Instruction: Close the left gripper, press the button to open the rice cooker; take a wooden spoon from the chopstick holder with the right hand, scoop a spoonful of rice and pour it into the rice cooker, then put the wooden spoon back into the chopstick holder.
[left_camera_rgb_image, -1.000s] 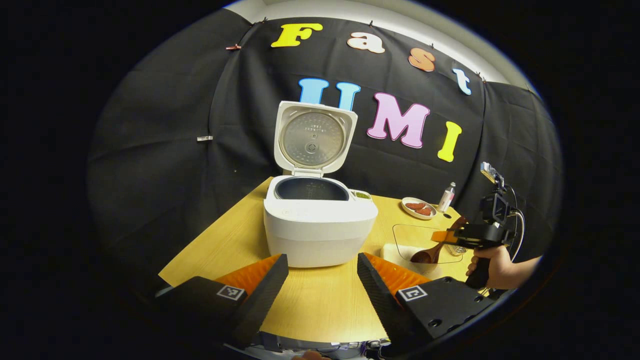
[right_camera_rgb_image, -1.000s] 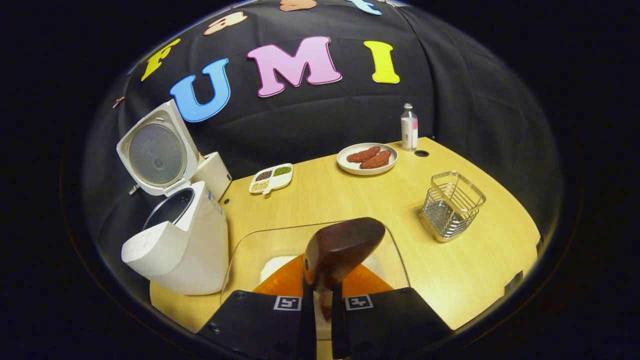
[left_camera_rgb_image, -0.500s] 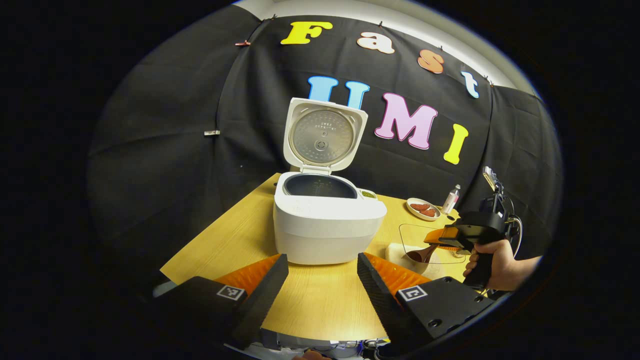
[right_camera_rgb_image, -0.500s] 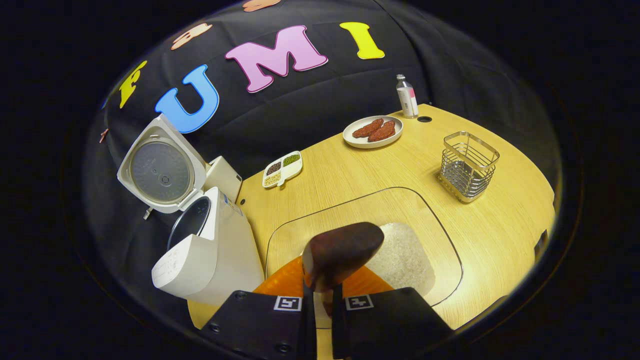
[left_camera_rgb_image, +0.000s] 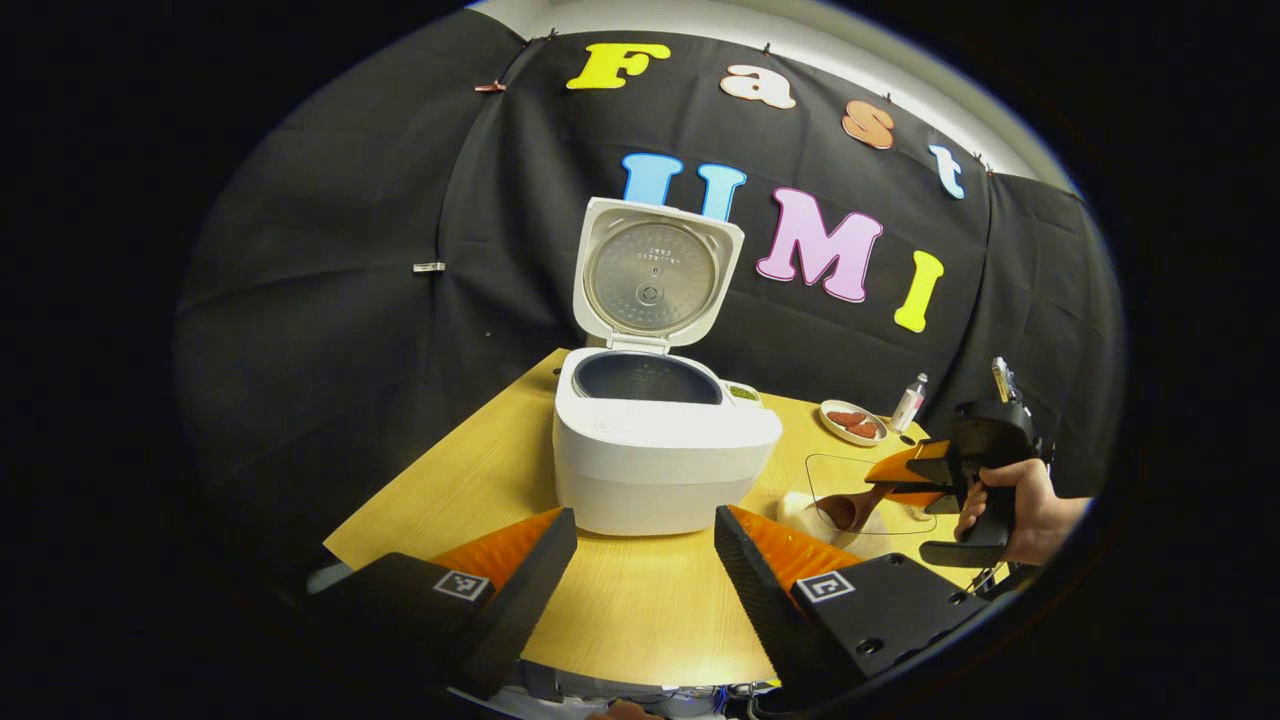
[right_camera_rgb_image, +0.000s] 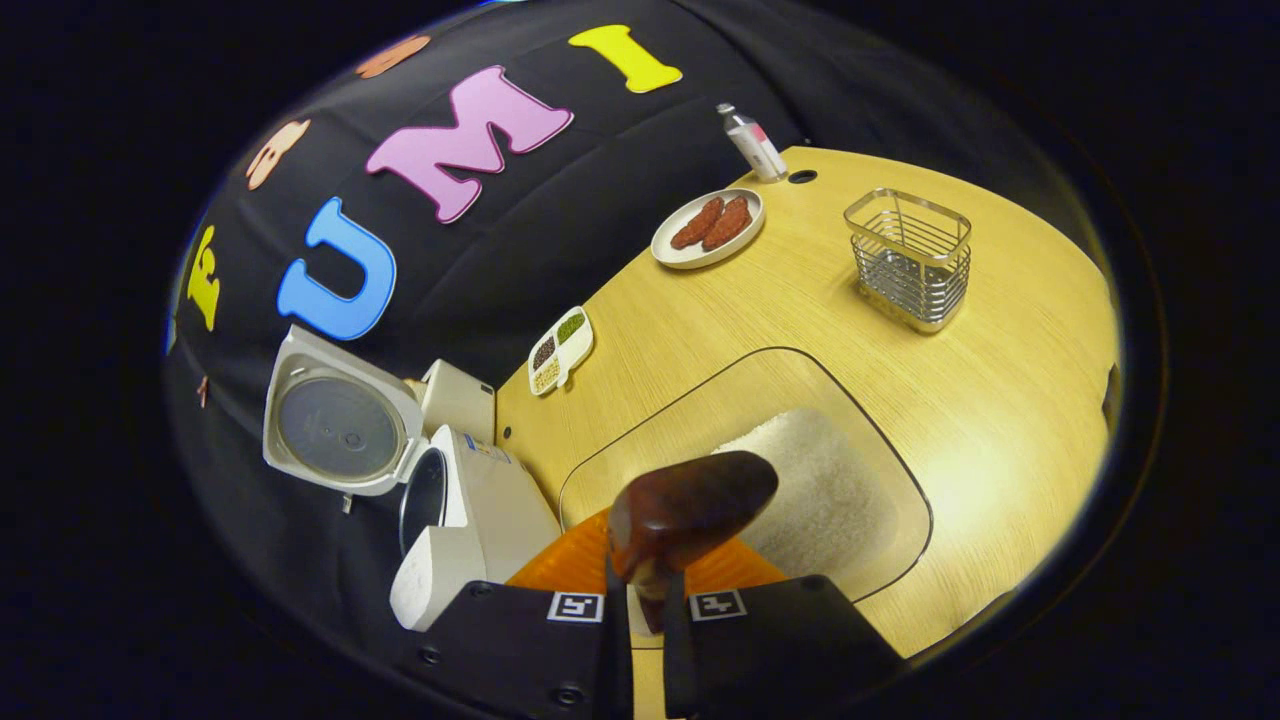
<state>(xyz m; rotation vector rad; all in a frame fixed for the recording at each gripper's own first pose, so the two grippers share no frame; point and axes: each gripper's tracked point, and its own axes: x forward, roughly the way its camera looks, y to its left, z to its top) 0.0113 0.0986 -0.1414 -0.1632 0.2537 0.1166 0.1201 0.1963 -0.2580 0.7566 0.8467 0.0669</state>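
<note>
The white rice cooker (left_camera_rgb_image: 660, 455) stands on the table with its lid (left_camera_rgb_image: 655, 275) raised and its dark inner pot showing. My left gripper (left_camera_rgb_image: 645, 565) hovers in front of it, open and holding nothing. My right gripper (right_camera_rgb_image: 645, 605) is shut on the handle of the dark wooden spoon (right_camera_rgb_image: 690, 505). The spoon's bowl hangs tilted over the rice (right_camera_rgb_image: 815, 490) in the clear glass container (right_camera_rgb_image: 670, 430). In the left gripper view, the right gripper (left_camera_rgb_image: 925, 470) and a hand (left_camera_rgb_image: 1015, 510) hold the spoon (left_camera_rgb_image: 850, 508) low over that container (left_camera_rgb_image: 860, 470), right of the cooker.
A wire chopstick holder (right_camera_rgb_image: 910, 255) stands on the wooden table (right_camera_rgb_image: 1000, 380) beyond the container. Farther back are a plate of sausages (right_camera_rgb_image: 708, 228), a small bottle (right_camera_rgb_image: 752, 143) and a divided dish of beans (right_camera_rgb_image: 560, 350). The cooker (right_camera_rgb_image: 470, 510) is left of the container.
My right gripper has rolled and dipped, bringing the spoon's bowl down toward the rice. The left gripper has drifted slightly, so the cooker sits a little further right in its view.
</note>
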